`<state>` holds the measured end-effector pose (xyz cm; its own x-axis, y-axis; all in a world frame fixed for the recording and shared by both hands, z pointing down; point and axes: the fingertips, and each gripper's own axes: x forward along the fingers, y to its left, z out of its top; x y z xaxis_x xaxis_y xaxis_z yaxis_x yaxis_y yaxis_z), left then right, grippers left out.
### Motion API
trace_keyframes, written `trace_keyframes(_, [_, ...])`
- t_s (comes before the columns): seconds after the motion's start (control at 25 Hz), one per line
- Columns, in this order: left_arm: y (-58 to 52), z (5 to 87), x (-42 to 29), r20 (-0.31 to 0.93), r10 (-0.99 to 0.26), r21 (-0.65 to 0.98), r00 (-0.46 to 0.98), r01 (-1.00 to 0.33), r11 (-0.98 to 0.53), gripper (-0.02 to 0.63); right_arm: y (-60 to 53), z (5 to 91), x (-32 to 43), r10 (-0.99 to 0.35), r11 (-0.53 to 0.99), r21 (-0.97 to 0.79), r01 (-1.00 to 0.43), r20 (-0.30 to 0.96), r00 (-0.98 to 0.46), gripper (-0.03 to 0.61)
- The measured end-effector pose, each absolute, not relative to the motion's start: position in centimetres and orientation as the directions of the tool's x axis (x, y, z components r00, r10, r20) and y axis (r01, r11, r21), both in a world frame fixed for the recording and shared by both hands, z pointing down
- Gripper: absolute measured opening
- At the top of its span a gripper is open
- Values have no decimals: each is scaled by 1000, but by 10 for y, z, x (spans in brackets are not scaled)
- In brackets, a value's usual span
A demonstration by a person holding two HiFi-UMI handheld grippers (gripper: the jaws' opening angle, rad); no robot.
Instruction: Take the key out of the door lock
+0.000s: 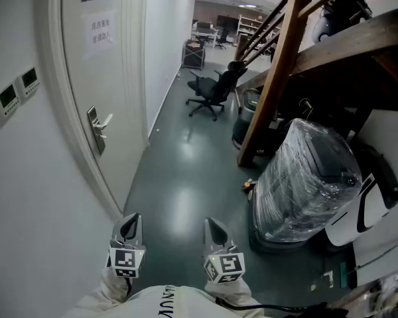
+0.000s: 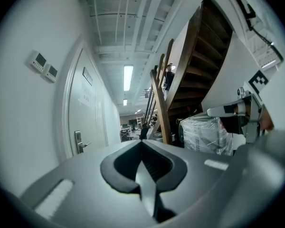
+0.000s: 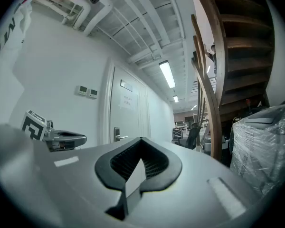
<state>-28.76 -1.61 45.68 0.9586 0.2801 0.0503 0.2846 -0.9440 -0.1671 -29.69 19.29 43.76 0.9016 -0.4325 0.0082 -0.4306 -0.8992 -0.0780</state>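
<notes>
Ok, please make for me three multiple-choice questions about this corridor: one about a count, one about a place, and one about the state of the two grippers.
1. How many small wall panels are beside the door?
A. One
B. Two
C. Four

2. Where does the plastic-wrapped bundle stand?
A. Against the door
B. On the right, beside the wooden stair
C. At the far end of the corridor

3. In what state are the left gripper and the right gripper?
A. Both shut, nothing between the jaws
B. Both wide open
C. Left shut on a key

Answers:
1 B: two panels sit side by side left of the door frame.
2 B: the head view shows it at the stair's foot.
3 A: each gripper view shows its jaws together and empty.
</notes>
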Motion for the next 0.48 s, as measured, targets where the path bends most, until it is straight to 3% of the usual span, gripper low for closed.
trace_keyframes(0.48, [-22, 468, -293, 84, 257, -164, 963, 267, -949, 0, 188, 446, -295, -455, -887, -96, -452, 15, 890, -3])
